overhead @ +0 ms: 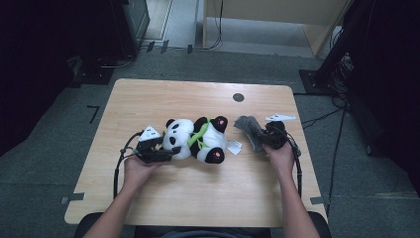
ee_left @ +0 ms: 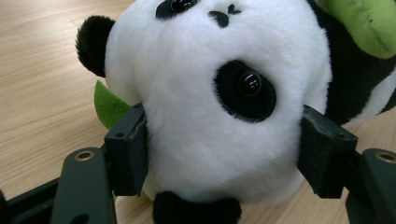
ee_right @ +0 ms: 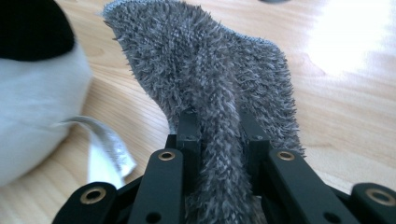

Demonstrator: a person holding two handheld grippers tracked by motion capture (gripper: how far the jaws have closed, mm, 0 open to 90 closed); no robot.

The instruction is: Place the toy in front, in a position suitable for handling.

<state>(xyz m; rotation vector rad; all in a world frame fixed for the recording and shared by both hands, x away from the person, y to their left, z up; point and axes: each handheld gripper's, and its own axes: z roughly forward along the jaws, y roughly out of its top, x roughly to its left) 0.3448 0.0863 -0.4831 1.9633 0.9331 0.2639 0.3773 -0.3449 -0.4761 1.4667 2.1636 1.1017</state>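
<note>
A black-and-white plush panda with a green scarf lies on its side in the middle of the wooden table. My left gripper is at its head. In the left gripper view the two pads press into the white fur on either side of the panda's head, so my left gripper is shut on it. To the right, my right gripper is shut on a grey fuzzy cloth. The cloth stands up from between the closed jaws of my right gripper.
A white sewn-in tag sticks out of the panda toward the cloth. A dark round cap sits in the tabletop near the far edge. Cables and dark stands occupy the floor right of the table.
</note>
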